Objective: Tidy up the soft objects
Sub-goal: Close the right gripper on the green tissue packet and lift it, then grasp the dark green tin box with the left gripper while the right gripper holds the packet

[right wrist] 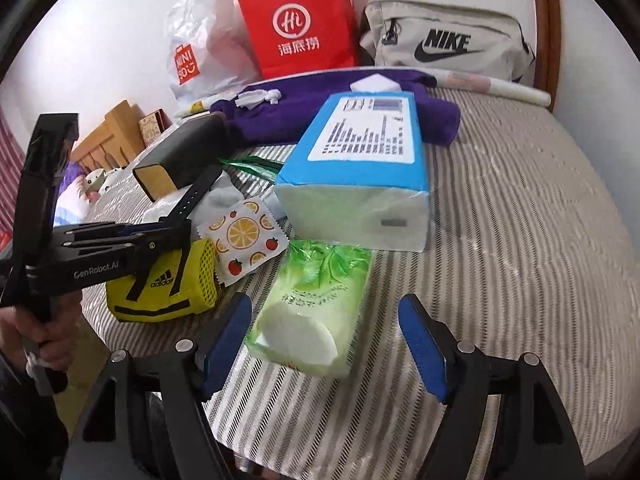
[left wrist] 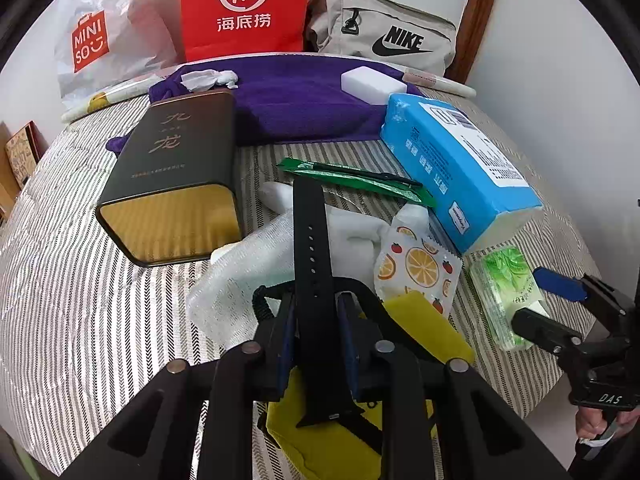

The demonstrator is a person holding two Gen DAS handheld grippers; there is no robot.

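**Strap in the left, tissues waiting on the right**

While the left gripper (left wrist: 316,320) is clamping a black perforated rubber watch strap (left wrist: 310,240) between its blue pads, the right gripper (right wrist: 324,344) is hanging wide open, its jaws framing the near end of a green leaf-printed soft tissue pack (right wrist: 316,304) without touching it. Both are working over the grey striped bedspread (right wrist: 500,208), where the clutter is sitting near the front edge.

Judging by that, the sorting is only getting going: the strap is being lifted clear of the pile, and the tissue pack is looking like the next pick. That calls for the right tool to be easing forward and lower, then closing gently across the pack's width, since the wrapper is likely to be crumpling.

The right view is showing the yellow mesh Adidas pouch (right wrist: 168,284) under the left tool, logo and all; the left view is giving only a yellow corner. The left view alone is showing the dark rectangular tin with gold ends (left wrist: 176,176) in full, lying at the left.
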